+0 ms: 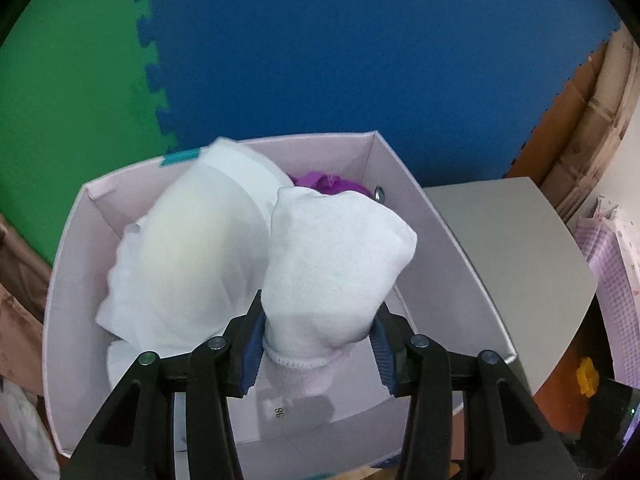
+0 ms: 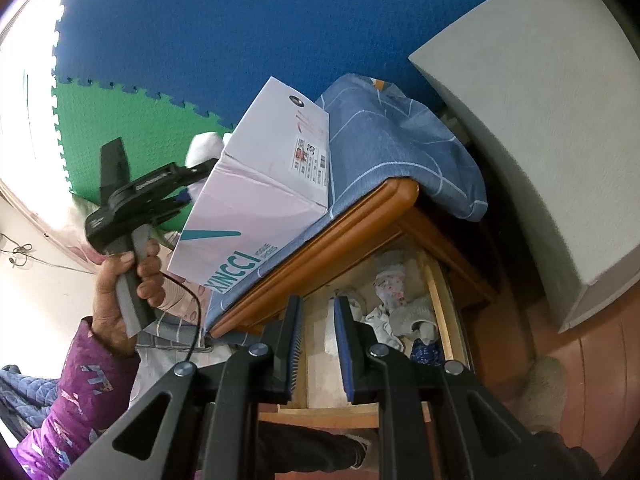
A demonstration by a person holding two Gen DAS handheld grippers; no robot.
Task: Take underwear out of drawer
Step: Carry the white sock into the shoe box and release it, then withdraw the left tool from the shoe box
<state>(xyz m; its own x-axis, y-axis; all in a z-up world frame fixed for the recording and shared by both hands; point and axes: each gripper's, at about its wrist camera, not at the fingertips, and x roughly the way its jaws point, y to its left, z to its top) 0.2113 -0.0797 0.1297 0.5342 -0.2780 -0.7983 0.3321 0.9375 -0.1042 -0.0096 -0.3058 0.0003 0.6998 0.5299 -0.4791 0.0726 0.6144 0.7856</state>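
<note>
My left gripper (image 1: 320, 314) is shut on a rolled white undergarment (image 1: 332, 248), holding it just above the open pale pink shoe box (image 1: 440, 248). A second white padded part (image 1: 192, 256) hangs to the left over the box, blurred. Purple cloth (image 1: 332, 184) lies at the box's far end. In the right wrist view, the left gripper (image 2: 200, 176) with the white garment (image 2: 204, 146) shows behind the box (image 2: 260, 184). My right gripper (image 2: 318, 308) hovers over the open wooden drawer (image 2: 440, 292), its jaws slightly apart with nothing between them. Several small garments (image 2: 392, 284) lie in the drawer.
The box stands on a blue cloth (image 2: 400, 148) covering the wooden nightstand (image 2: 360, 220). A grey block (image 2: 540, 120) stands to the right. A person's hand (image 2: 116, 300) in a purple sleeve holds the left gripper's handle. Blue and green foam mats (image 1: 320, 60) lie behind.
</note>
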